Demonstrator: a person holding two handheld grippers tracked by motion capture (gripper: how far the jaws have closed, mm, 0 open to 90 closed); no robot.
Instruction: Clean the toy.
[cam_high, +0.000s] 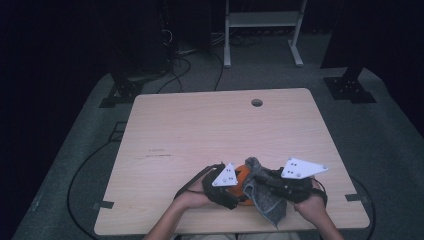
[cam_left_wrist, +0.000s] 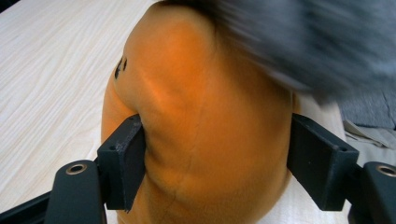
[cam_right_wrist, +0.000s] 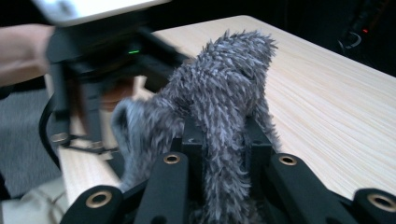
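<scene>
I'm pinching the orange ball (cam_left_wrist: 205, 126) in the left gripper (cam_high: 231, 192) w/ the right gripper (cam_right_wrist: 223, 154), clamping the grey cloth (cam_right_wrist: 219, 93), rubbing immed. beside it.

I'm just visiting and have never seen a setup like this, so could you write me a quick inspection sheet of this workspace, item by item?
Surface: light wooden table with a round hole near its far edge; bare apart from the work at the near edge.
Job's things: an orange soft object and a grey fluffy cloth, which drapes against the orange object.
Clutter: nothing seen.
Grippers: left gripper has its jaws pressed into both sides of the orange object; right gripper has its jaws shut on the cloth.
Cables: a black cable loops on the floor left of the table; more cables lie beyond it.
Surroundings: grey carpet, a white metal frame behind, dark background.
</scene>
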